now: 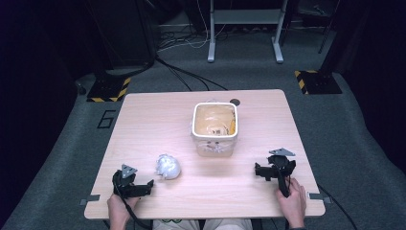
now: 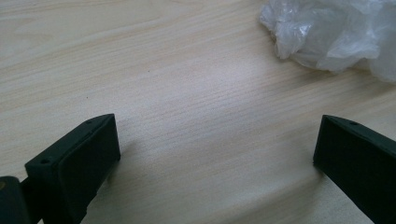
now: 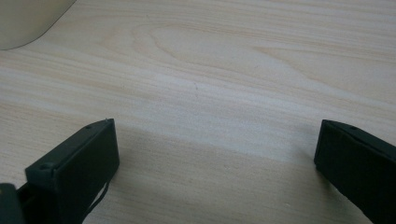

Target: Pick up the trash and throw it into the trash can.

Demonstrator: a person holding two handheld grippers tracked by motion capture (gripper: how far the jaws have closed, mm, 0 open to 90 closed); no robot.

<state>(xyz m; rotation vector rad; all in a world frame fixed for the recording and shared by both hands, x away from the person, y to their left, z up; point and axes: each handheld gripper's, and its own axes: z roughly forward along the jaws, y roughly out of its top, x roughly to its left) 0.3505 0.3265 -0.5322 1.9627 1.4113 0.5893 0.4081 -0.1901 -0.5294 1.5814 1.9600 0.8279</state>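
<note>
Two black tools rest low on a light wooden table [image 1: 143,120], one in each hand.

The left tool [image 1: 148,184] has its jaws spread wide with nothing between them. A crumpled ball of clear white plastic [image 1: 167,166] lies just beside it. The right tool [image 1: 258,170] is spread wide too, and holds nothing. A square cream plastic tub [image 1: 215,128] stands in the middle of the table, well apart from both tools.
</note>
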